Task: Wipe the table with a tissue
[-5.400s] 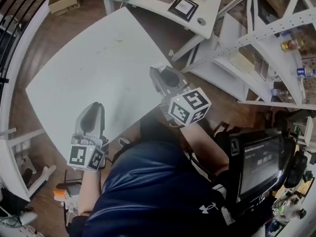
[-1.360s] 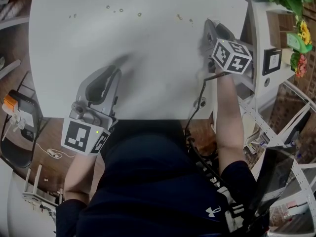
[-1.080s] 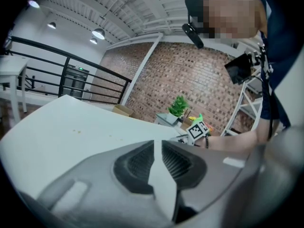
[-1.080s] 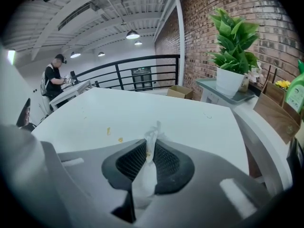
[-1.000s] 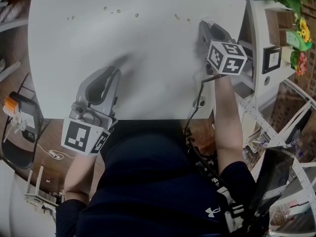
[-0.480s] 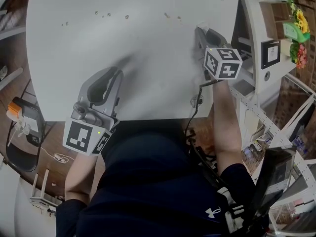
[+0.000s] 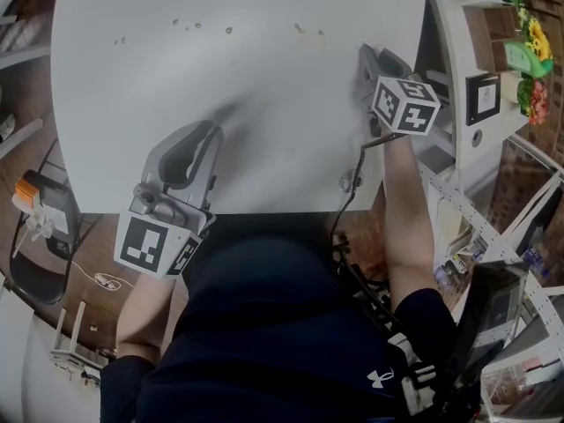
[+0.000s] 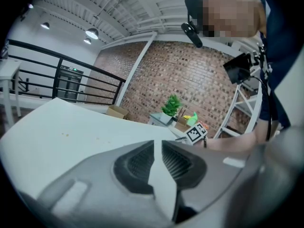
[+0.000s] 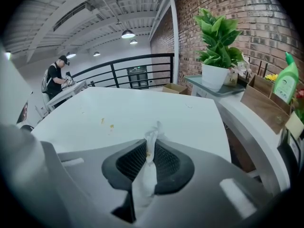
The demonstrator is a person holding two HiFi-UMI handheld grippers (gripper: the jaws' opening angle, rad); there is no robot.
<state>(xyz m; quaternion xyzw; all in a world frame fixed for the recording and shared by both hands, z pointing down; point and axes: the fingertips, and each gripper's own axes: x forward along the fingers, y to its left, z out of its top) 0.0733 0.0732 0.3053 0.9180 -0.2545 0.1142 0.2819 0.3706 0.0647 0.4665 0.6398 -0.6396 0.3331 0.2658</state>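
Note:
The white table fills the upper head view, with small crumbs scattered along its far side. My right gripper hovers low over the table's far right part, just right of those crumbs. In the right gripper view it is shut on a twisted white tissue, and yellowish crumbs lie ahead to the left. My left gripper rests over the near left part of the table. Its jaws stand almost together with a thin slit and nothing between them.
A side table at the right carries a potted plant, a green bottle and a framed card. White shelving stands by the table's right edge. A cable hangs off the near edge. A person stands far back by a railing.
Since 5.4 s ago the person has turned to face the table and both grippers have come over it. In the last second the right gripper shifted only slightly; the left stayed put.

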